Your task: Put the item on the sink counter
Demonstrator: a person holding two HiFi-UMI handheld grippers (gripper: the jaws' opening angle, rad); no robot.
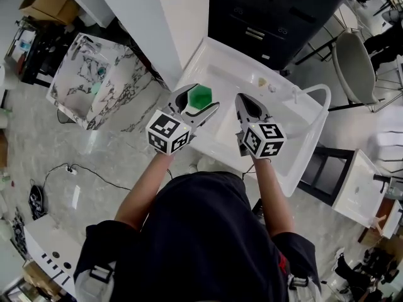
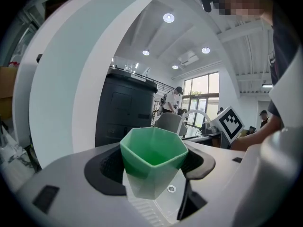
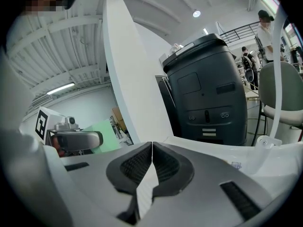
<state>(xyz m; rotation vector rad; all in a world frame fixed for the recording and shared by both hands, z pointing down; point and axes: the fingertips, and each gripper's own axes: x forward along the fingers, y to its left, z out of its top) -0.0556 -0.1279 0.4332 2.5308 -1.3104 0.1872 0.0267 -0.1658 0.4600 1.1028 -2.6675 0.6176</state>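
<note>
Gripping: left tool [image 1: 199, 104], jaws wide, pads pressed on upright green cup [image 2: 152, 151]
Right tool [image 3: 151, 167]: jaws together, empty, just beside left tool
Cup place: held over white sink desk [image 1: 217, 58], left part
Black cabinet [image 1: 271, 11]: behind desk

Tiny, unidentifiable pale bits [image 1: 262, 81] in the sink [image 1: 303, 129]; lower part of green cup [image 1: 199, 95] out of sight behind left hand-held gripper [image 1: 206, 98]
</note>
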